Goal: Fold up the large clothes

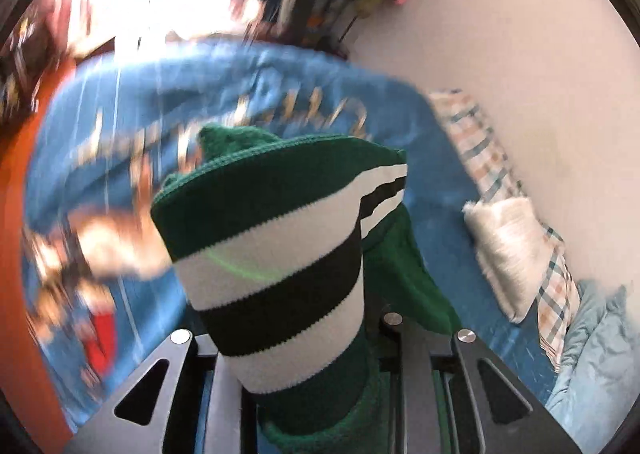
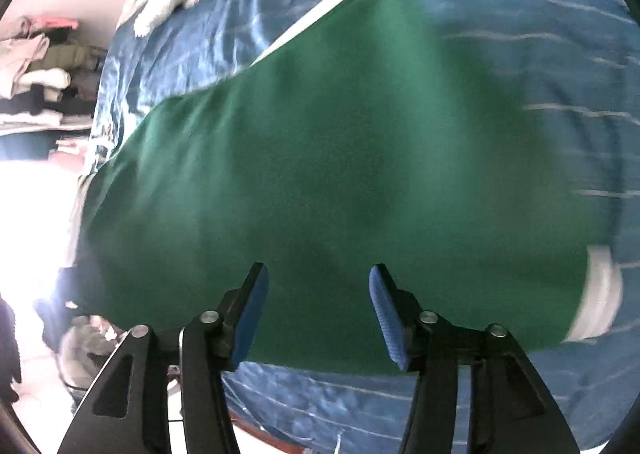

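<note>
A green knit sweater with white and black stripes (image 1: pixel 276 250) is bunched up between the jaws of my left gripper (image 1: pixel 316 382), which is shut on it and holds it above the blue bed cover (image 1: pixel 280 82); the fingertips are hidden by the cloth. In the right wrist view the sweater's green body (image 2: pixel 340 158) lies spread on the blue cover (image 2: pixel 540 34), with a white cuff (image 2: pixel 600 294) at the right. My right gripper (image 2: pixel 318 286) is open and empty just above the sweater's near edge. Both views are blurred.
A white fluffy pillow (image 1: pixel 508 250) and a checked blanket (image 1: pixel 476 134) lie along the white wall at the bed's right side. A rack of piled clothes (image 2: pixel 36 70) stands beyond the bed. A bright window glares behind it.
</note>
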A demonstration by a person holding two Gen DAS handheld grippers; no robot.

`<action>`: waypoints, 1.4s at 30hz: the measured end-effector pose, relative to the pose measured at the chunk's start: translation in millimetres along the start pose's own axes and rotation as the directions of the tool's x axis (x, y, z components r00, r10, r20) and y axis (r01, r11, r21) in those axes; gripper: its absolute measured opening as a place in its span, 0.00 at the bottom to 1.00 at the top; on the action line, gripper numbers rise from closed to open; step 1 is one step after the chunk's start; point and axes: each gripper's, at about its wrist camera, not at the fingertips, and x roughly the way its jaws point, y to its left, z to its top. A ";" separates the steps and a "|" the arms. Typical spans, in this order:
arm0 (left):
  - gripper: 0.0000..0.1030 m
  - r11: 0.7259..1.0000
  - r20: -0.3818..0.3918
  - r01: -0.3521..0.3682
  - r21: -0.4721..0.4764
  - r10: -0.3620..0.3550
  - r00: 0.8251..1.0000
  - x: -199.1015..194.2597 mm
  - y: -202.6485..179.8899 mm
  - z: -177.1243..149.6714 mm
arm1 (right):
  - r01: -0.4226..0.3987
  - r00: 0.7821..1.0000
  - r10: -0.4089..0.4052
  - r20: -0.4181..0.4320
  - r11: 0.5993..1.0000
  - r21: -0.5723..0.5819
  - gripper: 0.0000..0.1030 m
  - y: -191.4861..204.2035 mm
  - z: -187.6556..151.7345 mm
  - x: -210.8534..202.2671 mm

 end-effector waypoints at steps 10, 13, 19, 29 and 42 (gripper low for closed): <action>0.19 0.870 -0.007 0.168 0.464 -0.186 0.982 -63.1 -126.8 -14.8 | 0.106 0.989 -0.094 -0.110 0.989 0.105 0.67 -92.3 -30.8 35.9; 0.19 0.806 -0.153 0.307 0.506 -0.266 0.952 -60.8 -169.4 -67.7 | 0.024 0.992 -0.004 -0.126 0.988 0.154 0.67 -105.8 -41.4 54.8; 0.18 0.634 -0.498 0.568 0.525 -0.313 0.809 -44.4 -239.2 -220.3 | -0.017 0.996 0.030 -0.086 0.989 0.148 0.68 -114.1 -43.4 56.0; 0.20 0.547 -0.661 0.579 0.605 -0.060 0.748 2.1 -234.3 -342.3 | -0.126 0.987 0.147 -0.064 0.957 0.260 0.67 -166.5 -55.0 24.4; 0.72 0.514 -0.654 0.559 0.651 0.006 0.756 -57.4 -228.7 -308.4 | -0.110 0.991 0.096 0.091 0.980 0.166 0.86 -191.3 -86.6 -82.7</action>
